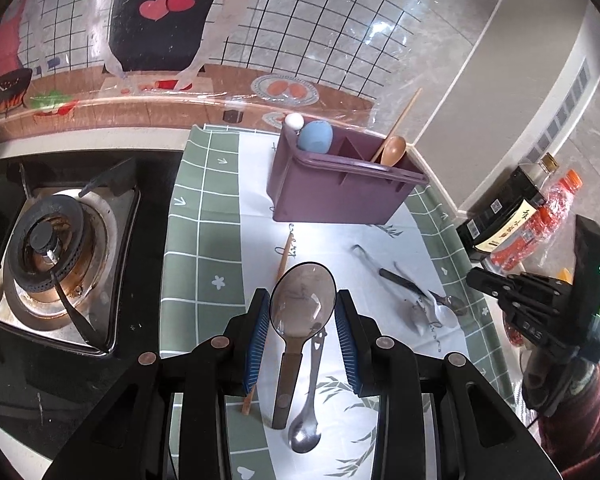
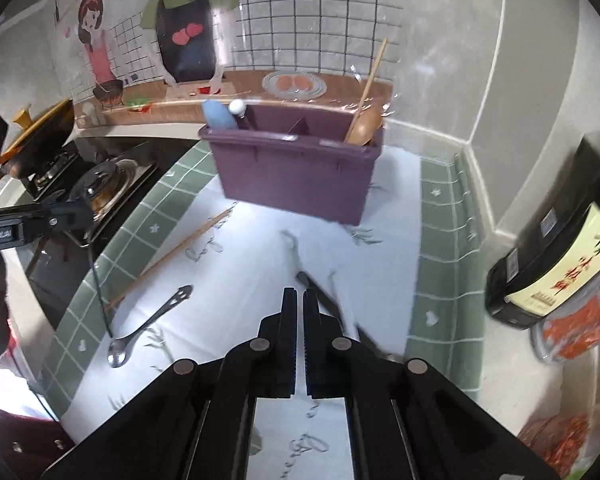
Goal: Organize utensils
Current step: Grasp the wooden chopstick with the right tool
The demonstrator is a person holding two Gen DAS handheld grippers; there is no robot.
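A purple utensil caddy [image 1: 340, 188] stands at the back of the mat, holding a wooden spoon [image 1: 394, 148] and a blue utensil [image 1: 315, 138]. My left gripper [image 1: 302, 320] is open, its blue pads either side of a clear rice paddle [image 1: 302, 300] with a brown handle; whether the paddle lies on the mat or is lifted I cannot tell. A steel spoon [image 1: 306, 424] and a wooden chopstick [image 1: 283, 258] lie beside it. My right gripper [image 2: 300, 300] is shut and empty above the mat, over a dark utensil [image 2: 320, 292]. The caddy [image 2: 296, 168], steel spoon [image 2: 148, 324] and chopstick [image 2: 172, 252] show there too.
A gas stove [image 1: 56, 264] sits left of the green-and-white mat [image 1: 204, 232]. A dark sauce bottle [image 1: 504, 208] and a red-labelled bottle [image 1: 540, 224] stand at the right. More utensils [image 1: 432, 304], one white, lie right of centre. The tiled wall is behind the caddy.
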